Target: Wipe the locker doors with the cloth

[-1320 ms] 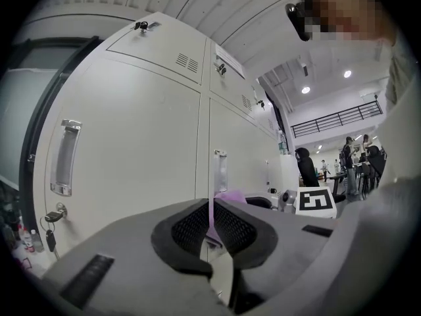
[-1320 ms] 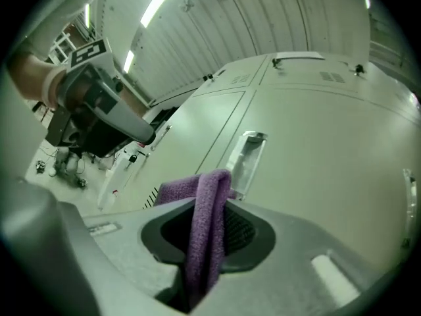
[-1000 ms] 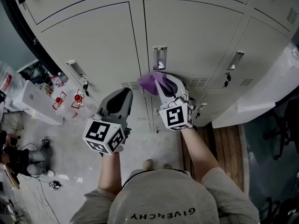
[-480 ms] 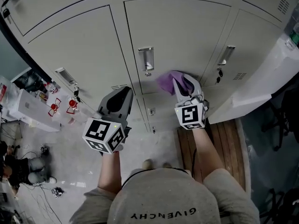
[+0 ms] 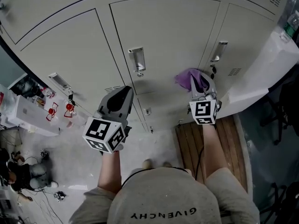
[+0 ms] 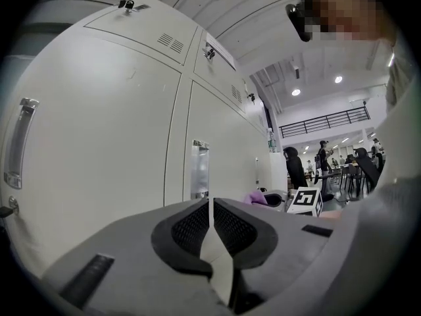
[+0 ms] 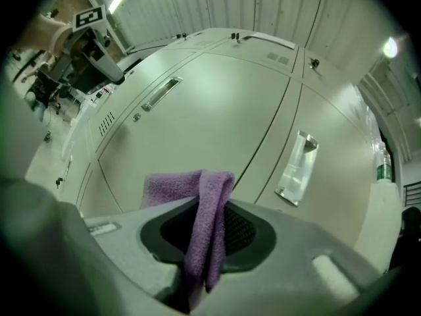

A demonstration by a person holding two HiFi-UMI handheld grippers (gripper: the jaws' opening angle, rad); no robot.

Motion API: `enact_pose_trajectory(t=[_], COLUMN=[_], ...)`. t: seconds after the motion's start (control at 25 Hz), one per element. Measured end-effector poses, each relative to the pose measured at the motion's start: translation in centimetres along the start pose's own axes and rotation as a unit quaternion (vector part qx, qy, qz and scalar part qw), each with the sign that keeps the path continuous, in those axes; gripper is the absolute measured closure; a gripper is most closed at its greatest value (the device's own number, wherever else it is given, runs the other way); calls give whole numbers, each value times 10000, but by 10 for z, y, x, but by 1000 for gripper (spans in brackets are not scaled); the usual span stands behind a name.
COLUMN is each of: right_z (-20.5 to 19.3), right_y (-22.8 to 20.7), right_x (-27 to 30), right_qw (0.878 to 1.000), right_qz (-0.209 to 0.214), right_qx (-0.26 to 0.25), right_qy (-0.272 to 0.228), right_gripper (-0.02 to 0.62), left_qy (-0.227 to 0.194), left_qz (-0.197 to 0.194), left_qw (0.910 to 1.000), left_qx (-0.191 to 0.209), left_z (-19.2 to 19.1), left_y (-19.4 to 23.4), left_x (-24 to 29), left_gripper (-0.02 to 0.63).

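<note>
A row of light grey locker doors fills the upper head view, each with a metal recessed handle. My right gripper is shut on a purple cloth, which is pressed against the middle door near its right edge, beside the handle of the neighbouring door. In the right gripper view the purple cloth hangs folded between the jaws in front of the door. My left gripper is shut and empty, held off the lockers lower left; its jaws meet in the left gripper view.
A wooden pallet strip lies on the floor under my right arm. A white box stands against the lockers at right. Keys with red tags hang from the left door, and clutter sits on the floor at left.
My right gripper has carried the cloth rightward across the middle door, from beside its handle to near its right edge. The left gripper has held still.
</note>
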State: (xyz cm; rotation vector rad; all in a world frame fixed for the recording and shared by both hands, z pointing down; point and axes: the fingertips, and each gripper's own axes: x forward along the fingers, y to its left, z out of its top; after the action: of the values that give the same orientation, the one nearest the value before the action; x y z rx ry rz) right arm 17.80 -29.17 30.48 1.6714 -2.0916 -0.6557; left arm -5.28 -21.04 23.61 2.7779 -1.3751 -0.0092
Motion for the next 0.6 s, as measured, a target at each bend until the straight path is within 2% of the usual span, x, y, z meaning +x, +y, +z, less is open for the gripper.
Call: enact_pose_trajectory(t=[0.16, 0.28, 0.44, 0.6], right_z=[-10, -3, 21, 46], right_y=[-11, 0, 51, 117], right_x=[-4, -7, -1, 8], right_qw=[9996, 9996, 9977, 9904], right_qz=[-175, -135, 524, 1231], right_qx=[163, 264, 217, -25], right_qy=[179, 23, -369, -623], right_gripper=[518, 528, 528, 528], left_qy=[22, 50, 62, 70], left_qz=[0, 57, 173, 319], left_qw=[10000, 10000, 9998, 9994], left_qx=[3, -12, -44, -63], left_z=[-2, -4, -6, -8], left_y=[-3, -1, 7, 16], left_x=[-1, -6, -14, -25], left_gripper=[588, 588, 588, 588])
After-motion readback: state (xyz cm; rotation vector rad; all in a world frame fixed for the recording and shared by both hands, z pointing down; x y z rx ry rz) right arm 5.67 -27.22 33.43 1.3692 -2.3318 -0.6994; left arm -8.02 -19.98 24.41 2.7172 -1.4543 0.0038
